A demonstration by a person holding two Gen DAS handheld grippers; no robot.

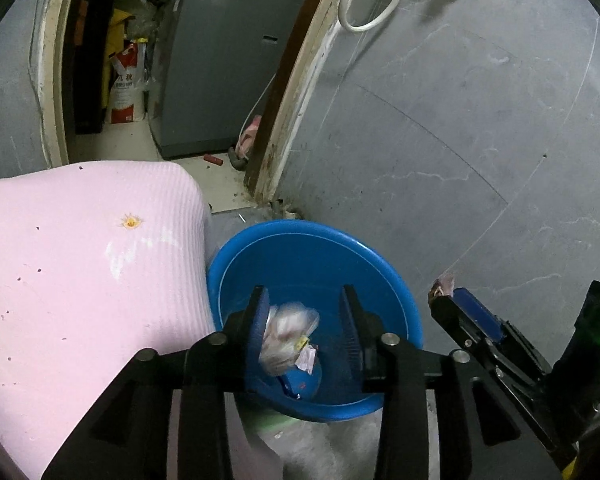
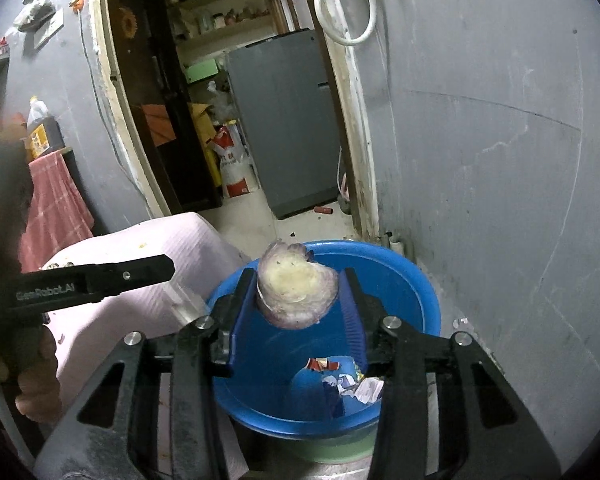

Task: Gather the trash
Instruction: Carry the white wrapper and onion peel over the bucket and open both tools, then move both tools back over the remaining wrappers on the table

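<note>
Over the round blue plastic basin point(image 2: 412, 276), right gripper point(image 2: 298, 292) jaws part-spread around a wrinkled purple-white onion-like peel point(image 2: 296, 292); contact on the 3 o'clock pad unclear. Left gripper point(image 1: 305, 330) jaws stand apart, a blurred crumpled clear plastic wrapper point(image 1: 286, 338) against the 9 o'clock pad only. Printed wrappers point(image 2: 348, 380) lie at the basin's 5 o'clock. Ribbed pink cloth point(image 1: 80, 260) at 9 o'clock.

Both grippers point(image 1: 306, 320) point(image 2: 300, 304) tilted downward, jaws partly parted.
</note>
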